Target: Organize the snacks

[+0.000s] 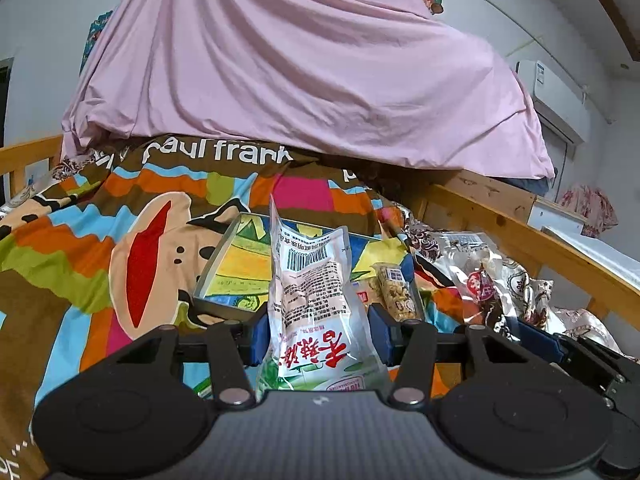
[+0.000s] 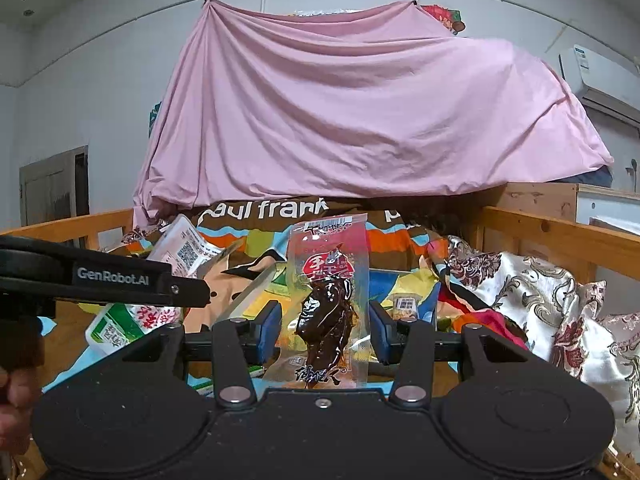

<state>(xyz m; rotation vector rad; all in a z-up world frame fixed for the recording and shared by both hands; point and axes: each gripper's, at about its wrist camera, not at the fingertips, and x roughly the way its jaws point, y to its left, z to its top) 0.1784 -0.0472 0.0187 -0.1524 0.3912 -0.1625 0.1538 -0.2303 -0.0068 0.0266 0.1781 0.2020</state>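
Both pairs of jaws are clamped on a snack pack. L gripper (image 1: 318,334) holds a white-and-green pouch (image 1: 310,300) w/ red characters; its blue pads (image 1: 378,332) press the pouch from both sides, and the pouch stands upright, barcode end at the top. R gripper (image 2: 324,330) is closed on a clear packet (image 2: 328,300) w/ a dark brown piece of food inside and a red label; this packet is upright too, between the blue pads (image 2: 270,326). Behind the pouch, a shallow tray (image 1: 212,264) w/ transparent walls lies on the colourful bedspread (image 1: 80,248), and a small pack of pale nuts (image 1: 394,292) lies inside it near the right wall. In the L view the clear packet (image 1: 476,276) shows to the right of the tray, w/ the R gripper (image 1: 536,340) under it. In the R view the L gripper (image 2: 188,288) comes in from the left edge w/ the pouch (image 2: 160,280), just beside the tray (image 2: 256,288). A hand (image 2: 14,412) is at the bottom-left corner. Behind all, a pink sheet (image 2: 360,120) hangs over the wooden bed frame (image 2: 560,228).
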